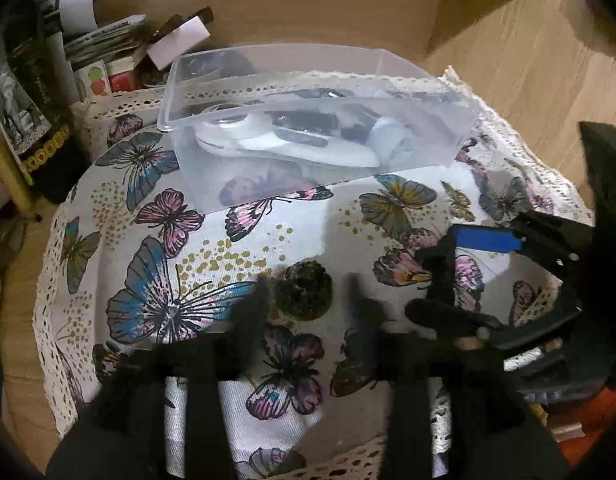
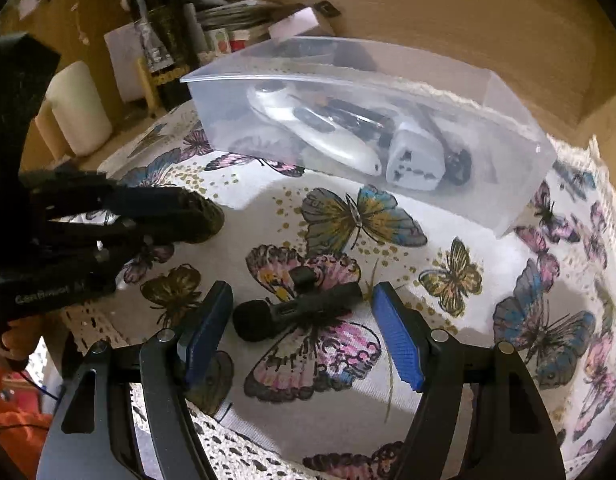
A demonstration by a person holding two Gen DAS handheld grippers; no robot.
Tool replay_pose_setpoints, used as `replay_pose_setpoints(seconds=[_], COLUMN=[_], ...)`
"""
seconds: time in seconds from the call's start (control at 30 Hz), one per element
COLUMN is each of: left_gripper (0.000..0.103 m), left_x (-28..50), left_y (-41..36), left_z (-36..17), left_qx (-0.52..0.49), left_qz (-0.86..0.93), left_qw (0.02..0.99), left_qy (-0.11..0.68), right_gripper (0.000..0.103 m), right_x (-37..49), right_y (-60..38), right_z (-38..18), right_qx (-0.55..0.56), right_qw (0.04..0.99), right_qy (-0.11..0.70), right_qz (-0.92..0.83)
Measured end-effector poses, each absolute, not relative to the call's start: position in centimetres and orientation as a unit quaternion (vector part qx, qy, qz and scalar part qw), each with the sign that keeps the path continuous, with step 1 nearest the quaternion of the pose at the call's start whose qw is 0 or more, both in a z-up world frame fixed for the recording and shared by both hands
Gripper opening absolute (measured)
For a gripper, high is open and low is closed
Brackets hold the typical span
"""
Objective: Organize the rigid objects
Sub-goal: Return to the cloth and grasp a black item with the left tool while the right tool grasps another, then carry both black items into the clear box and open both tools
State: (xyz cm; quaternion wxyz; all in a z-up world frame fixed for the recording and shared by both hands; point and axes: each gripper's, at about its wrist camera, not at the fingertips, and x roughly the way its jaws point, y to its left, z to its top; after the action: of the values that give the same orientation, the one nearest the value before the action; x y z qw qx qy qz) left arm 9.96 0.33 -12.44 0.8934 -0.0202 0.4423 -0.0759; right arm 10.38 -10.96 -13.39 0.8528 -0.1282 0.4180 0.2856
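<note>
A clear plastic box (image 1: pixel 463 128) (image 2: pixel 523 184) stands at the back of the butterfly cloth and holds a white device (image 1: pixel 292 148) (image 2: pixel 319 136), a white adapter (image 2: pixel 415 160) and dark items. A dark round mottled object (image 1: pixel 304 290) (image 2: pixel 200 216) lies on the cloth between my left gripper's (image 1: pixel 308 292) spread fingers; whether they touch it is unclear. A small black clip microphone with a foam tip (image 2: pixel 292 312) lies between my open right gripper's (image 2: pixel 304 320) blue pads (image 2: pixel 395 340). The right gripper also shows in the left wrist view (image 1: pixel 467 272).
The butterfly tablecloth (image 1: pixel 268 220) (image 2: pixel 387 248) has a lace edge. Books, papers and jars (image 1: pixel 88 48) crowd the back left, with pale candles (image 2: pixel 80 108) beside them. A cardboard wall (image 1: pixel 308 4) stands behind the box. Wooden floor (image 1: pixel 527 60) lies to the right.
</note>
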Motion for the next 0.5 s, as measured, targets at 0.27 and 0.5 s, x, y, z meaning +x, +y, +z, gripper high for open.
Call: replay_pose_setpoints(seconds=[0.27,0.5], left_gripper=[0.032,0.000], left_x=[11.2,10.6], left_y=[0.2,1.1], left_z=[-12.9,-9.1], left_qx=[-0.019,-0.019], left_qz=[-0.081,-0.071], left_qw=[0.893,0.919], left_qy=[0.441,0.386], right_gripper=[0.055,0.055], right_x=[10.2,11.5], right_y=[-11.5,-14.1], right_z=[-12.6,-8.5], right_qx=[-0.130,-0.087], right_qw=[0.868,0.903], right_qy=[0.398,0.347], right_qz=[0.266,0.239])
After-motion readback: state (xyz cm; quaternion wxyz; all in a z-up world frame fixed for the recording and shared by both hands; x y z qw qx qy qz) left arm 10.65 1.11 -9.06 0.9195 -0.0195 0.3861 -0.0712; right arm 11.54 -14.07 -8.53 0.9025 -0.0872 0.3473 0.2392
